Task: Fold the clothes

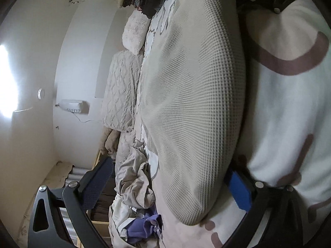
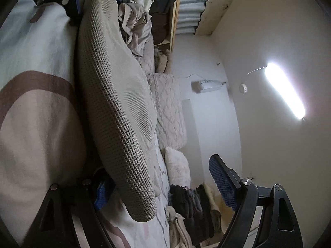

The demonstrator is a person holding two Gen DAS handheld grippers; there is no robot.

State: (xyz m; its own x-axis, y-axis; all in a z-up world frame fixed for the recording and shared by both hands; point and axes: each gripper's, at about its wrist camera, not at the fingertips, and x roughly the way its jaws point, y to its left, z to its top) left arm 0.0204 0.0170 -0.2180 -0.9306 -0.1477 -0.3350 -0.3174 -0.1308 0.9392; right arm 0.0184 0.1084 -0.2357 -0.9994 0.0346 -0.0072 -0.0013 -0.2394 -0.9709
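A beige waffle-knit garment (image 1: pixel 192 103) lies stretched along the bed cover (image 1: pixel 289 107), which is white with brown shapes. My left gripper (image 1: pixel 167 169) stands wide open at one end of it. One blue pad (image 1: pixel 238 190) sits low against the garment's edge by the cover, and the other pad (image 1: pixel 97 186) is up in the air. At the opposite end of the garment (image 2: pixel 115 111), my right gripper (image 2: pixel 157 169) is open too. One of its pads (image 2: pixel 101 196) is tucked beside the cloth, and the other (image 2: pixel 223 184) is clear of it. Neither gripper is pressing on the fabric.
Crumpled beige and purple clothes (image 1: pixel 140 196) lie past the left end. A pile of dark clothes (image 2: pixel 190 202) lies past the right end. A quilted pillow (image 2: pixel 167 111) and a fluffy pillow (image 2: pixel 178 165) line the wall side. A wooden shelf (image 2: pixel 173 20) stands beyond, with a bright wall light (image 2: pixel 285 91).
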